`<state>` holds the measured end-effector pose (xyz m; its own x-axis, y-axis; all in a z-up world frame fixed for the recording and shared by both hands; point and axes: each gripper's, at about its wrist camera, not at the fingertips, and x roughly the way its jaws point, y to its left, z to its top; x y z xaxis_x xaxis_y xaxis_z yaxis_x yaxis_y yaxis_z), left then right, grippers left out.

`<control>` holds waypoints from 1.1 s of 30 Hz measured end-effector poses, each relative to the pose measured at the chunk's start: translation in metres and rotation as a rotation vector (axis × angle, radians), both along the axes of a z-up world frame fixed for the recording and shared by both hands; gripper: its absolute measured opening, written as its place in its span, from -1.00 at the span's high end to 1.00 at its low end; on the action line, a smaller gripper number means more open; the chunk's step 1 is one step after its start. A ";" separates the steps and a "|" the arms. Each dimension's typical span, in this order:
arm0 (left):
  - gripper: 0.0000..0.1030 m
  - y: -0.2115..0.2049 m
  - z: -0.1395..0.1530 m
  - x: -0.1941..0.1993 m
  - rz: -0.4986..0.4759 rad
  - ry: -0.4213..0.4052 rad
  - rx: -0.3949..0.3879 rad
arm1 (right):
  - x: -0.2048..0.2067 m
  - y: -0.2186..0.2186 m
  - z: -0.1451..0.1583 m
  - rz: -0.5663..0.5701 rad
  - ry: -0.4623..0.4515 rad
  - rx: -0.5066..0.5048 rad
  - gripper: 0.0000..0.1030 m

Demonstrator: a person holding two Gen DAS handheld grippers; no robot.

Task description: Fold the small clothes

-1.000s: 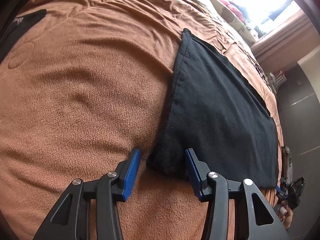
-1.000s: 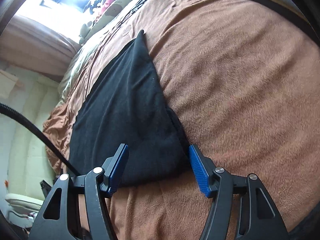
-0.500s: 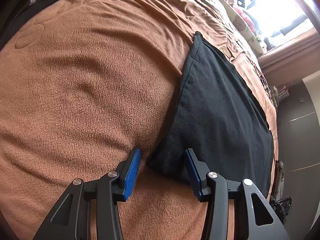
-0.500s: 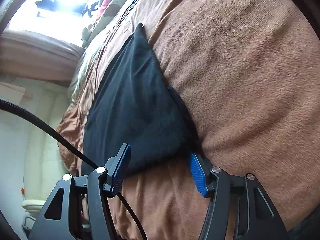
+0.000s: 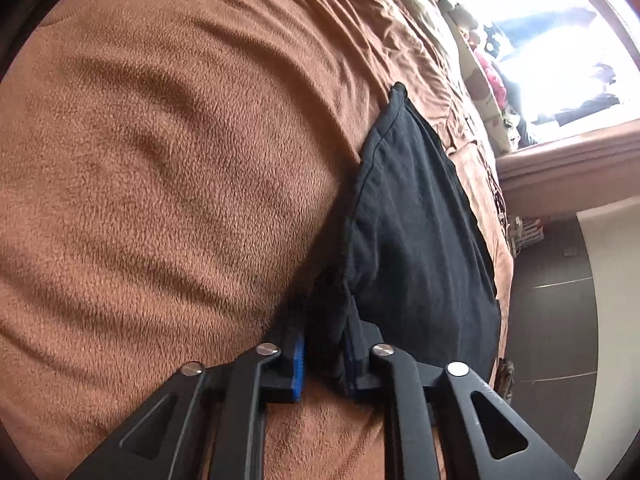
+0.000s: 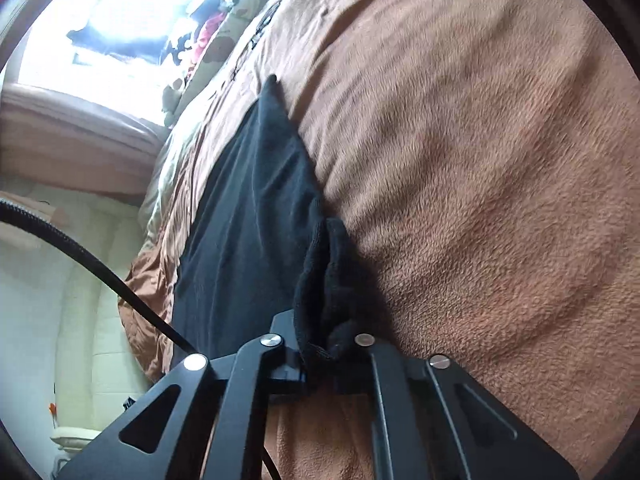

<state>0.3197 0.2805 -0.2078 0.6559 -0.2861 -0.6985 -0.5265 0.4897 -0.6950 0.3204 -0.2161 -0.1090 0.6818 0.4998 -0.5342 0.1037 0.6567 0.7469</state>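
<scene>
I have my left gripper (image 5: 324,344) pinched on one near corner of the black cloth (image 5: 416,216) and my right gripper (image 6: 328,344) pinched on the other. The cloth lies on the brown blanket (image 5: 180,160), running lengthwise away from me toward the window. My pads are buried in bunched fabric.

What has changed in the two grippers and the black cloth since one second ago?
Both grippers closed: the left gripper and the right gripper each pinched a near corner of the black fabric garment, bunching it. The garment still lies on the brown fleece blanket.
</scene>
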 end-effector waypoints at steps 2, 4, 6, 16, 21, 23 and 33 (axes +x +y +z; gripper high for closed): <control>0.82 0.001 0.005 -0.005 0.016 -0.029 0.002 | -0.005 0.005 0.008 0.009 -0.022 -0.024 0.98; 0.83 0.002 0.016 -0.009 0.022 -0.066 0.022 | -0.009 0.011 0.018 0.018 -0.039 -0.039 0.99; 0.84 0.003 0.027 -0.012 0.015 -0.100 0.025 | -0.012 0.017 0.024 0.026 -0.051 -0.046 0.99; 0.86 0.018 0.063 -0.041 0.008 -0.192 0.056 | -0.029 0.033 0.035 0.121 -0.070 -0.085 0.99; 0.86 0.022 0.066 -0.079 0.012 -0.207 0.064 | -0.043 0.036 0.034 0.168 -0.070 -0.118 0.99; 0.86 0.022 0.067 -0.095 0.014 -0.215 0.063 | -0.046 0.034 0.035 0.179 -0.068 -0.133 0.99; 0.85 0.008 0.048 -0.162 0.019 -0.224 0.052 | -0.067 0.028 0.029 0.193 -0.020 -0.192 0.99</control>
